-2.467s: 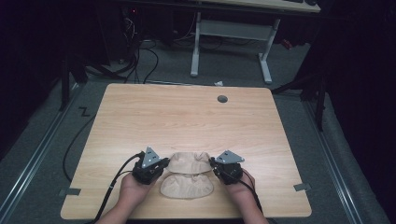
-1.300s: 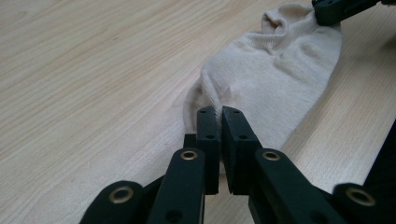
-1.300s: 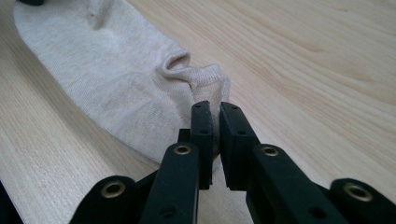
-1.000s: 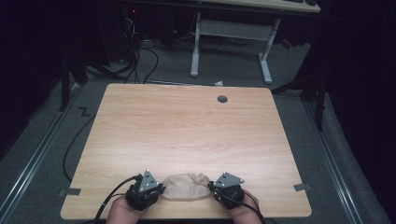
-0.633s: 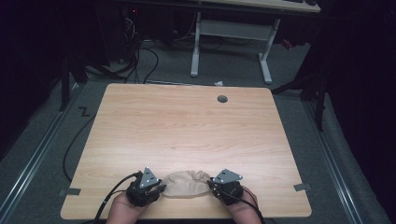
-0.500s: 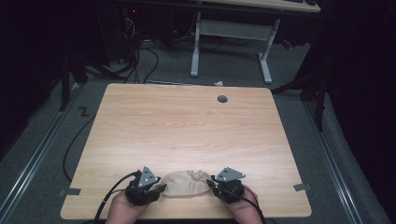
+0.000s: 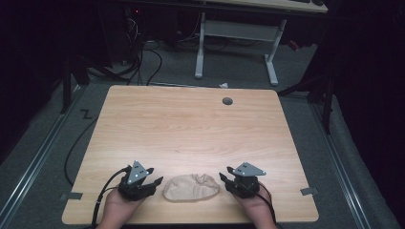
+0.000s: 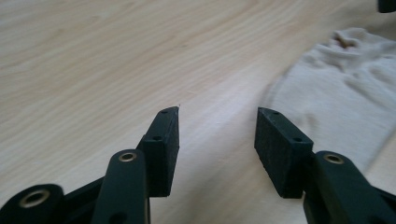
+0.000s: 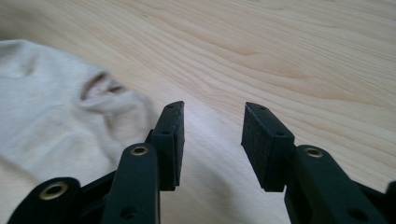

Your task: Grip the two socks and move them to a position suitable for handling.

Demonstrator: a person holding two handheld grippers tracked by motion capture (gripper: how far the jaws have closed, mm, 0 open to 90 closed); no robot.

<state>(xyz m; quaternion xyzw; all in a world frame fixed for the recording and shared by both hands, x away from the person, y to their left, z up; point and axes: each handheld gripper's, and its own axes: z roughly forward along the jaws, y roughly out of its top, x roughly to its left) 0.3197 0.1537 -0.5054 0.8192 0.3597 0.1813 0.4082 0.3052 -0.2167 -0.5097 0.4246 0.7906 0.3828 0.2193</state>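
Observation:
A beige folded cloth lies on the wooden table near its front edge, between my two grippers. My left gripper sits just left of it, open, with bare wood between its jaws; the cloth shows to the right of its fingertips. My right gripper rests just right of the cloth, open and empty; the cloth lies to the left of its fingertips. Neither gripper touches the cloth.
A round grey grommet sits near the table's far edge. Beyond the table stand a white desk frame and cables on the grey floor. Tape marks lie at the front corners.
Both grippers have let go of the cloth and pulled apart sideways. The cloth now lies as a smaller folded bundle between them.

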